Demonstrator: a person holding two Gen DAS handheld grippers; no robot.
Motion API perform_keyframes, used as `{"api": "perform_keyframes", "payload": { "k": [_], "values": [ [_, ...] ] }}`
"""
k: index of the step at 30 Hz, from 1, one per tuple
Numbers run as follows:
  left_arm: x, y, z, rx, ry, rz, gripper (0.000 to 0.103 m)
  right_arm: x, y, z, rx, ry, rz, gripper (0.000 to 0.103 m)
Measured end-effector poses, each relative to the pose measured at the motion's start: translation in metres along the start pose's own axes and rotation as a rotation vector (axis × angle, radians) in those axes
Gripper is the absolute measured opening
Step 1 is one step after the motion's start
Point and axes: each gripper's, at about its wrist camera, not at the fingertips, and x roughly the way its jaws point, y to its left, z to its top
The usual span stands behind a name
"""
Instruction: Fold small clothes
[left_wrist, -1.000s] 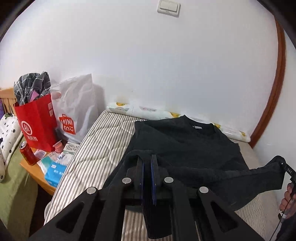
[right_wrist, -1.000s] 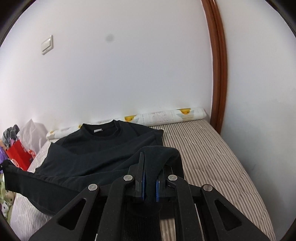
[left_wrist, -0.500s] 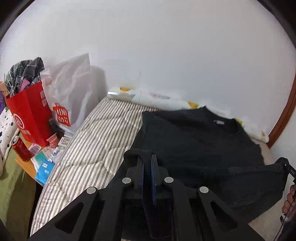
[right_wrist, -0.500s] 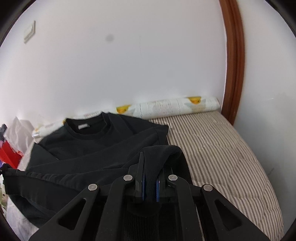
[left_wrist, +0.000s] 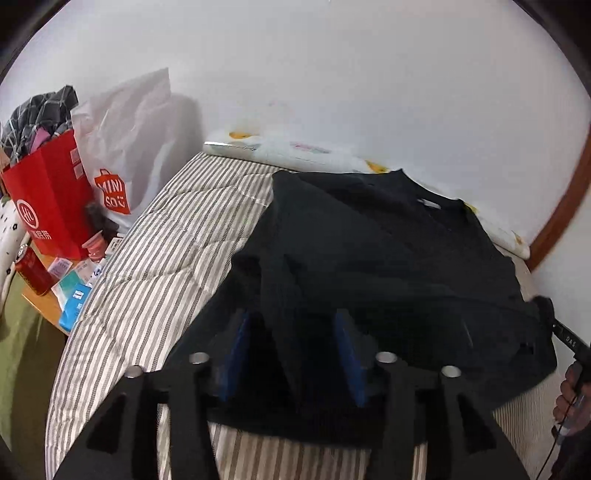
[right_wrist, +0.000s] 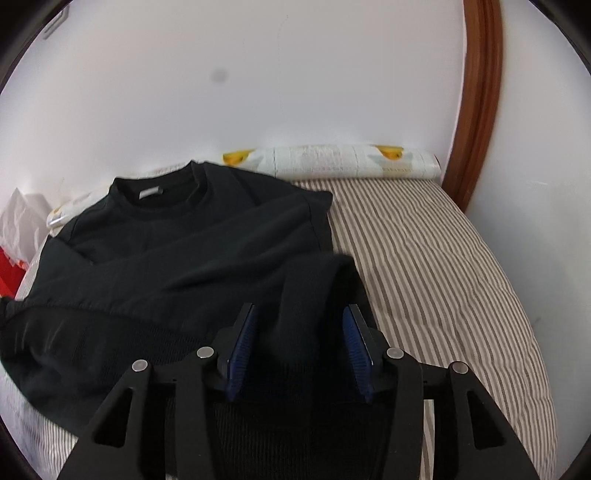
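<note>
The black sweatshirt (right_wrist: 177, 258) lay on the striped mattress (right_wrist: 424, 258), hem doubled toward the collar. Left gripper (left_wrist: 291, 350) and right gripper (right_wrist: 301, 339) were opening, folds slack between their blue pads, unpinched.

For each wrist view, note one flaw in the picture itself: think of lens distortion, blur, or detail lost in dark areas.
Left wrist view: the fisheye lens bows the striped mattress, and the black sweater is so dark that its folds barely show. Right wrist view: black corners ring the picture, the brown door frame curves, and a faint grey smudge shows against the wall.
</note>
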Motion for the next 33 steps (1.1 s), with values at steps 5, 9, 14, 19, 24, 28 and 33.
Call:
{"api": "perform_keyframes", "payload": {
  "k": [5, 9, 14, 19, 24, 28, 33],
  "values": [
    [-0.018, 0.004, -0.021, 0.023, 0.006, -0.049, 0.053, -0.037, 0.004, -0.022, 0.007, 0.007, -0.032, 0.052],
    [-0.028, 0.015, -0.038, 0.020, 0.017, -0.063, 0.056, -0.057, 0.003, -0.041, 0.030, 0.011, -0.071, 0.057],
    [-0.031, 0.029, -0.055, -0.002, 0.050, -0.082, 0.056, -0.069, 0.004, -0.061, 0.042, 0.046, -0.086, 0.057],
    [-0.031, 0.041, -0.068, -0.023, 0.077, -0.087, 0.058, -0.075, 0.008, -0.070, 0.036, 0.064, -0.095, 0.057],
    [-0.027, 0.049, -0.079, -0.053, 0.105, -0.111, 0.060, -0.075, 0.013, -0.076, 0.032, 0.074, -0.078, 0.057],
    [-0.023, 0.053, -0.084, -0.063, 0.124, -0.124, 0.064, -0.070, 0.014, -0.081, 0.038, 0.091, -0.061, 0.058],
    [-0.018, 0.062, -0.088, -0.104, 0.129, -0.190, 0.067, -0.060, 0.006, -0.087, 0.085, 0.111, -0.033, 0.060]
  ]
}}
